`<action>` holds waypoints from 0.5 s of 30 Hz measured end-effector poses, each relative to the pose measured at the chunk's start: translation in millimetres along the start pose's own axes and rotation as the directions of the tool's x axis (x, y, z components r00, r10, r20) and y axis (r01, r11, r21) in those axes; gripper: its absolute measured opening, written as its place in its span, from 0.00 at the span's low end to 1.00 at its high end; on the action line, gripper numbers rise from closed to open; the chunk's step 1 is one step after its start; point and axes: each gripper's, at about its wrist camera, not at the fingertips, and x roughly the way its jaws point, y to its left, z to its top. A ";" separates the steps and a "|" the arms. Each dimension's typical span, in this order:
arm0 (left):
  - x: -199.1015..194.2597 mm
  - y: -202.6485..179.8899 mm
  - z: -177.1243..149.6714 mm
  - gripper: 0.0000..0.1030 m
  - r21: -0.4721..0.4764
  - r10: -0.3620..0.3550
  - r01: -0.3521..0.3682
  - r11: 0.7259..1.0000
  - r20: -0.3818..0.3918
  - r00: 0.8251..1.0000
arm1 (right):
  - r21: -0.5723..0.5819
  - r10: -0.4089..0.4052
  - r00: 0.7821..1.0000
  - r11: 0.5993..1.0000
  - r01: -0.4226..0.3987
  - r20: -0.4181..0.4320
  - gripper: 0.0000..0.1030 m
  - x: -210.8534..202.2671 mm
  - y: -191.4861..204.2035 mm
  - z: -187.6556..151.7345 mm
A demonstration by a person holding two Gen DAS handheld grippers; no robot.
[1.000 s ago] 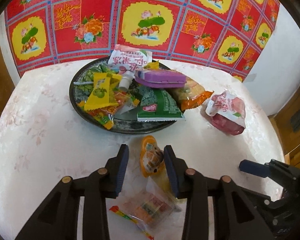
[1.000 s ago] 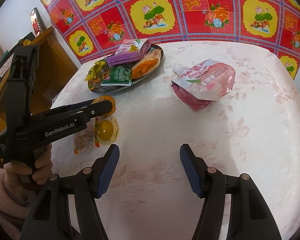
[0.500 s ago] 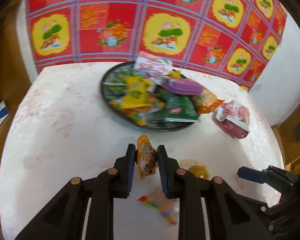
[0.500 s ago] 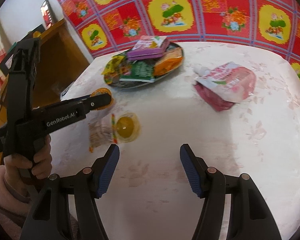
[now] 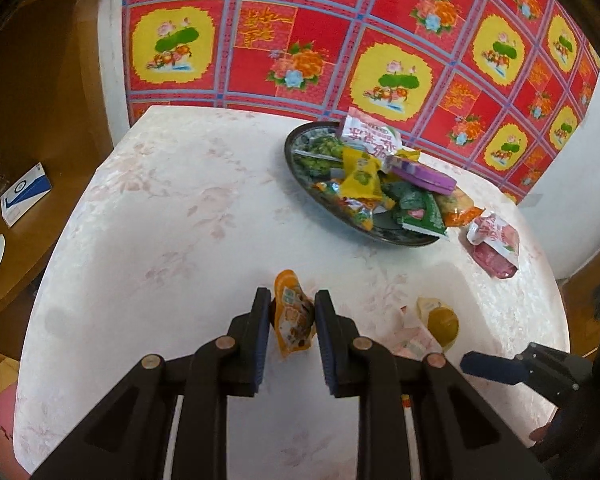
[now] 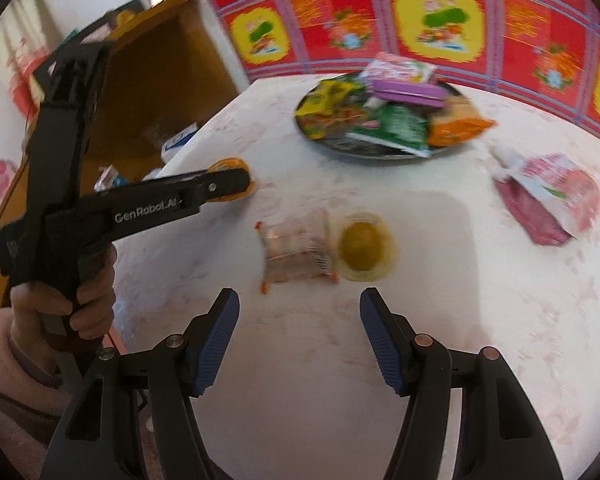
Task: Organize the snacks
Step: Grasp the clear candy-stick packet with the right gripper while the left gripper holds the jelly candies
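My left gripper (image 5: 291,320) is shut on a small orange snack packet (image 5: 294,319) and holds it above the white table; the packet also shows in the right wrist view (image 6: 231,168). A dark round plate (image 5: 396,237) heaped with snack packets sits at the back right, also seen in the right wrist view (image 6: 340,145). A clear candy packet (image 6: 298,250) and a yellow jelly cup (image 6: 363,246) lie on the table just ahead of my open, empty right gripper (image 6: 299,340). A pink drink pouch (image 6: 550,196) lies at the right.
The round table (image 5: 172,216) has a white floral cloth. A red and yellow flowered cloth (image 5: 340,40) hangs behind it. A wooden cabinet (image 5: 28,120) with a blue and white box (image 5: 26,194) stands to the left.
My left gripper closed on the orange packet, lifted it and swung left. My right gripper moved closer to the candy packet and jelly cup.
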 end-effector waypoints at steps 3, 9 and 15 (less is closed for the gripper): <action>-0.4 2.7 -1.4 0.22 -0.005 -0.004 0.004 1.000 0.000 1.000 | -0.030 -0.012 1.000 0.999 0.011 -0.017 0.63 9.4 6.8 3.0; -0.7 9.5 -2.6 0.22 -0.022 -0.012 0.012 1.000 0.000 1.000 | -0.084 -0.051 0.999 0.995 0.050 -0.011 0.63 22.2 16.3 15.7; -0.9 16.3 -2.8 0.22 -0.035 -0.008 0.008 0.999 -0.002 1.000 | -0.129 -0.072 0.997 0.989 0.073 0.008 0.63 30.7 25.8 23.0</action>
